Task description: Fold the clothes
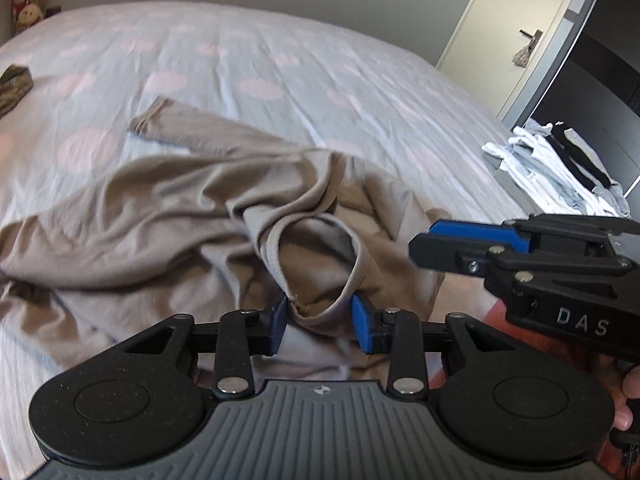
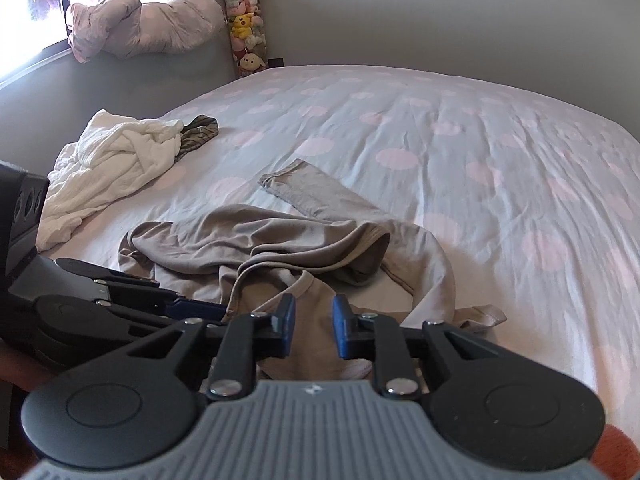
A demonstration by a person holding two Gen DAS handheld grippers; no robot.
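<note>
Here a crumpled beige shirt (image 1: 168, 216) lies on the bed (image 1: 280, 64).

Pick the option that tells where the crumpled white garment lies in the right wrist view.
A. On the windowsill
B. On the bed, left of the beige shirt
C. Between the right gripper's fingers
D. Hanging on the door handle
B: the white garment lies on the spotted bedsheet, left of the beige shirt.

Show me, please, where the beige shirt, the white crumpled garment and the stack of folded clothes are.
beige shirt (image 1: 160, 216): left wrist view, on its wrinkled body.
white crumpled garment (image 2: 112, 160): right wrist view, on its middle folds.
stack of folded clothes (image 1: 548, 164): left wrist view, on the top layer.
</note>
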